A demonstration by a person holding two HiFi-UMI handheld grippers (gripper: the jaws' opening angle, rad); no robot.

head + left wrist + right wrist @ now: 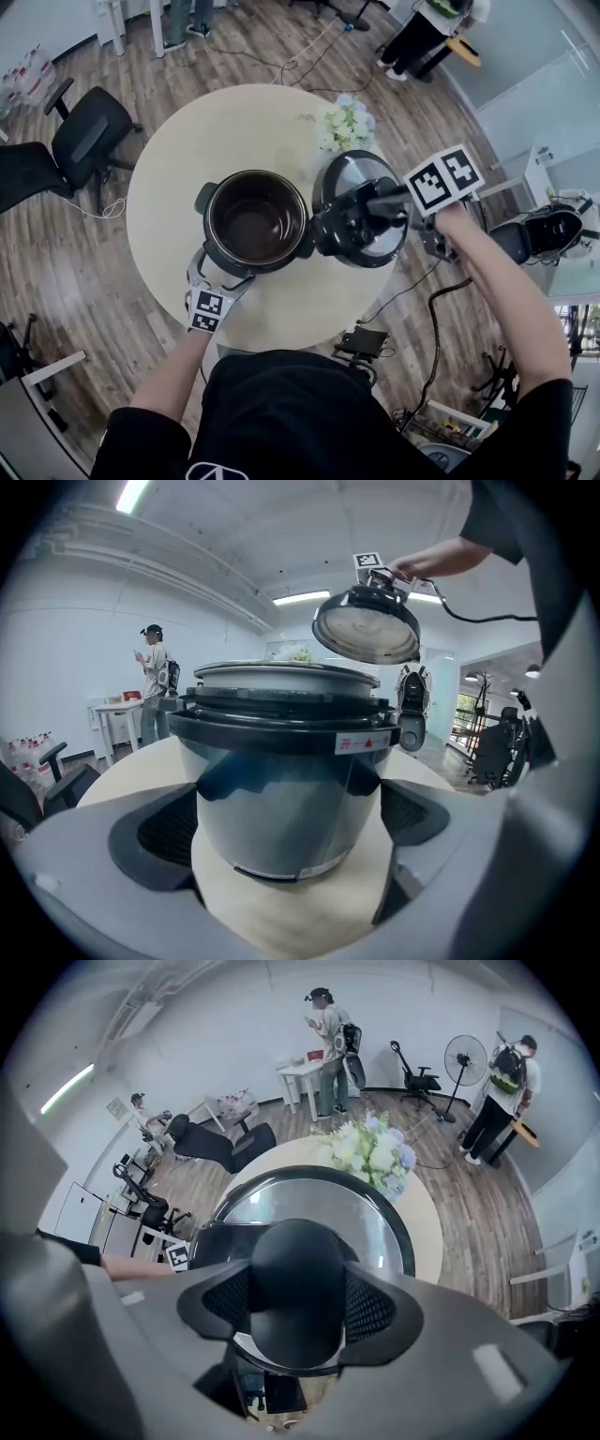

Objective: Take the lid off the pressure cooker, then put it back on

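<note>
Steel and black, the pressure cooker [255, 220] stands open on the round table [178, 169], its base hidden from above by its own rim. The left gripper [223, 274] hugs its lower body, pads against either side. The right gripper [298, 1299] is clamped on the knob of the lid [314, 1199], holding it in the air just right of the pot (flowers [345, 124] peek past its far rim).

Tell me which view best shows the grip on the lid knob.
Right gripper view: the right gripper is shut on the lid knob, dead centre. Head view shows the lid held beside the open pressure cooker, knob mostly hidden by the gripper. Left gripper view shows only the lid's underside.
</note>
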